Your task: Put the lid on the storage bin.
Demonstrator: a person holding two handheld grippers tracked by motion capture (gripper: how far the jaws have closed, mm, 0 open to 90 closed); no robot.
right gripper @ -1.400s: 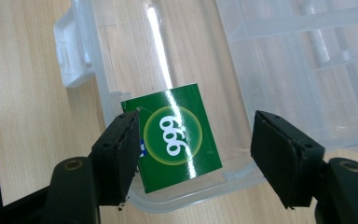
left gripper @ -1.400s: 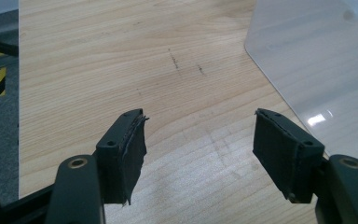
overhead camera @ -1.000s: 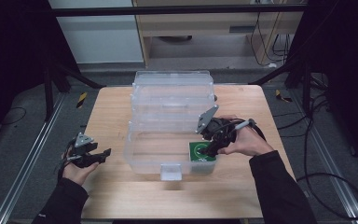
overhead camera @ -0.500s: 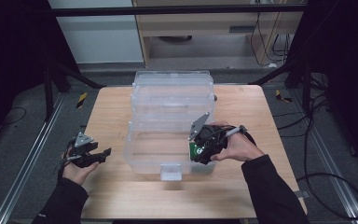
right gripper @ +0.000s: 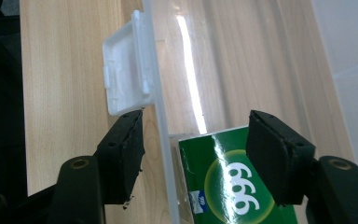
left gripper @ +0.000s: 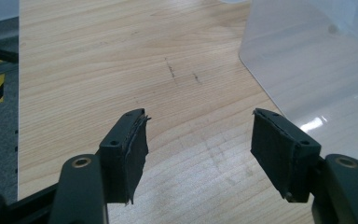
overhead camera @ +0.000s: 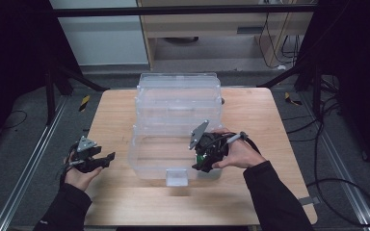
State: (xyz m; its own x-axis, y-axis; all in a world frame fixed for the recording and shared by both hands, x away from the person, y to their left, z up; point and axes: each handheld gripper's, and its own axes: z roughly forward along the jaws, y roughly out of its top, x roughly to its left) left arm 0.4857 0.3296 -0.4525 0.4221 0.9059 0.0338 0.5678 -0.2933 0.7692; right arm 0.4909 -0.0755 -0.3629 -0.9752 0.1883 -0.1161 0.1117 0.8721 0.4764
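A wooden table (overhead camera: 125, 110) seen from above, with a person's two forearms reaching in from the near edge, each hand holding a two-jaw gripper. At the far left, the left gripper (overhead camera: 107, 158) rests in the hand over the bare wood near the table's left edge, well apart from the box; in the left gripper view (left gripper: 198, 135) its jaws stand wide apart with nothing between them, the wood grain beneath and a clear plastic wall at the upper right. In the middle of the table stands a clear plastic storage box (overhead camera: 173, 108), its lid swung back toward the far side, with a white latch (overhead camera: 177, 177) on its near wall. To the right, the right gripper (overhead camera: 198, 166) is dipped over the box's near right corner, the hand just behind it. In the right gripper view (right gripper: 196, 140) the jaws straddle the box's near wall, one jaw outside by the white latch (right gripper: 126, 77), the other inside over a green carton (right gripper: 235, 186) printed with white digits 999. The carton lies in the box against that wall. The jaws have just been closing a little, yet they stand apart, and the pads do not press the carton
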